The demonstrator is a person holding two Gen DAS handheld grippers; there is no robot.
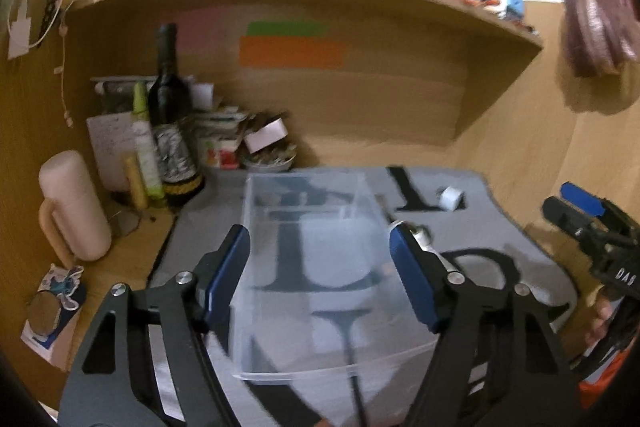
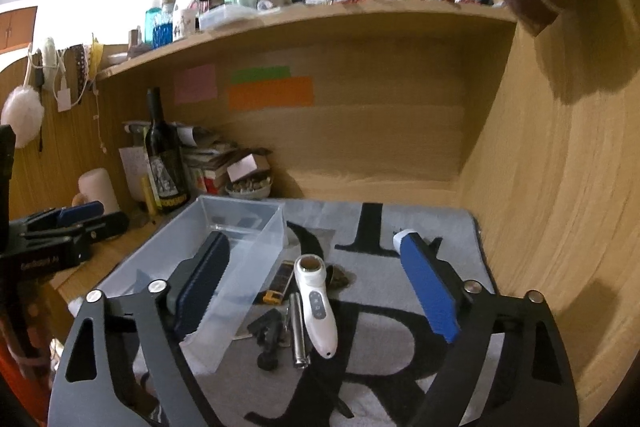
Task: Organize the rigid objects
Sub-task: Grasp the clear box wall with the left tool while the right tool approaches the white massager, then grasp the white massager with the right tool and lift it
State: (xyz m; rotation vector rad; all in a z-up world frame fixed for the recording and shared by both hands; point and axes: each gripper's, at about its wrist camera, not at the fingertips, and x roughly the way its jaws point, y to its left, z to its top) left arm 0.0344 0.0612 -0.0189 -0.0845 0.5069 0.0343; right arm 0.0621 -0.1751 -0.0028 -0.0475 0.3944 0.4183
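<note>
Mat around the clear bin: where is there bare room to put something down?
Free: the mat between the white handheld device and the right wooden wall, and the clear bin, which looks empty. Crowded: the strip beside the bin, with the device, metal cylinder and black clip.

Wooden desk (image 2: pixel 120 251) under a grey lettered mat (image 2: pixel 380 267); clear bin (image 2: pixel 240 223), wine bottle (image 2: pixel 162 155), pink mug (image 2: pixel 98 189) on top.

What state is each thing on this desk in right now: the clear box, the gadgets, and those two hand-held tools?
Clear box: open, empty, upright on the mat.
White handheld device: lying flat beside the box.
Metal cylinder: lying flat beside the device.
Left tool: open, above the box.
Right tool: open, holding nothing.
</note>
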